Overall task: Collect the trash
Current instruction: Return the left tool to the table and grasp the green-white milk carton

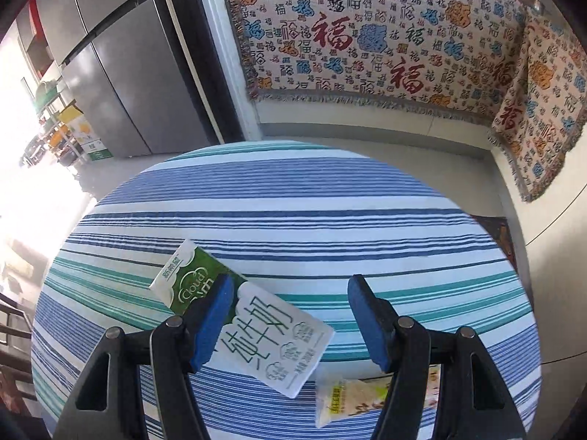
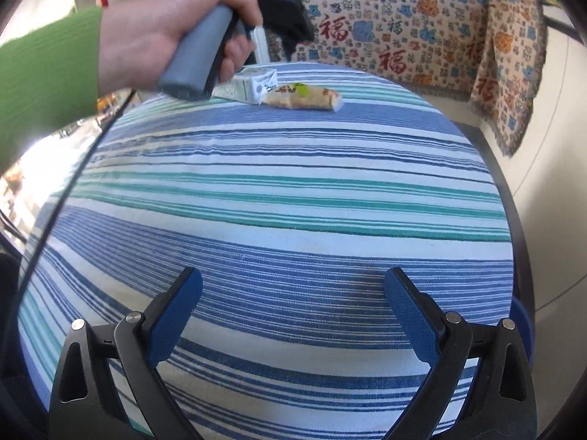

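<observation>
A round table covered by a striped cloth [image 2: 279,198] in blue, teal and white bands fills most of both wrist views. Beyond its far edge, a patterned blanket [image 1: 385,36] printed with red, blue and orange characters hangs across the far wall and drapes down on the right. At far left in the left wrist view stands a grey refrigerator [image 1: 110,62]. In the right wrist view, the person's left hand [image 2: 172,33], with a green sleeve, grips the grey handle of the other tool at the far left of the table. The left gripper [image 1: 290,315] hovers low over the table with its blue-padded jaws spread wide and nothing clamped between them. A milk carton [image 1: 249,315], green and white with large printed characters, lies flat on the cloth at an angle; its near half sits between the jaws, and the left pad overlaps its green portion in the view, though contact cannot be confirmed. A snack packet [image 1: 348,399], pale yellow with a clear wrapper, lies just near and right of the carton, partly hidden behind the right jaw. The right gripper [image 2: 293,315] is positioned over the near part of the table, well apart from both items, jaws spread wide and holding nothing. From the right wrist view, carton [image 2: 249,86] and packet [image 2: 304,99] lie side by side, touching, at the far edge.
</observation>
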Available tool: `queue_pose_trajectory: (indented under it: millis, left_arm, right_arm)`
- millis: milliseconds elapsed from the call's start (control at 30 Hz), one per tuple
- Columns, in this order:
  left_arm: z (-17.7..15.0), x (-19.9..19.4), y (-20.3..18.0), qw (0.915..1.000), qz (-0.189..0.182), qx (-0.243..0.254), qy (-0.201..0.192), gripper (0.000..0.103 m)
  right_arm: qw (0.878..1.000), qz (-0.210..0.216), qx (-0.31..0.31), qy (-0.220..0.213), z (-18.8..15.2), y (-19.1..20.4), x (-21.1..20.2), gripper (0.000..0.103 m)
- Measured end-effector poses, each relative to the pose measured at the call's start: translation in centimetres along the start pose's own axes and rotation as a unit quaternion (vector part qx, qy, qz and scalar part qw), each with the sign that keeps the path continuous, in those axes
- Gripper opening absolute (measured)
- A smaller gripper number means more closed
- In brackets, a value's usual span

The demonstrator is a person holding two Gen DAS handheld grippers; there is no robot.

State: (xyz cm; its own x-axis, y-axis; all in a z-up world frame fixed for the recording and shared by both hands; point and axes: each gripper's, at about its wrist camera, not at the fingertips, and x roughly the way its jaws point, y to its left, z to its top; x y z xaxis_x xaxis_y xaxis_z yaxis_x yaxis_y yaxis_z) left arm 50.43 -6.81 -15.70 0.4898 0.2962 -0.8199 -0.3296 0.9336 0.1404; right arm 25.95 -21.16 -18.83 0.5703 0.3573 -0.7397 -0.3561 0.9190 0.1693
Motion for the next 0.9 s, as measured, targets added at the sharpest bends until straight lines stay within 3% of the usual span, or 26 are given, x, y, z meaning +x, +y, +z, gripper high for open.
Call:
queue_pose_trajectory:
  millis: [100,333,667,900]
  left_arm:
    - [-1.3,-0.1,1.3,0.9995,0.023,0.01,-0.017,0.066]
    - [-2.9,-0.9,5.3,0.9998,-0.006,-0.014,-0.013,0.067]
    - [-2.2,-0.9,0.7,0.9989,0.014,0.037,-0.026,0.071]
    - [-3.4,-2.0,2.2,0.9992,0.012,-0.006,-0.039,0.071]
  right_arm:
    - [1.0,0.001,0.004,-0.002,-0.1,0.0,-0.1,0.099]
    - [1.0,-0.01,0.013,-0.004,-0.1,-0.1,-0.2,0.099]
    - [1.0,-0.011,0.015,-0.004,-0.2,-0.1,-0.3,0.099]
    - [1.0,-0.003,0.021,-0.008,-0.2,-0.4,-0.5,0.099]
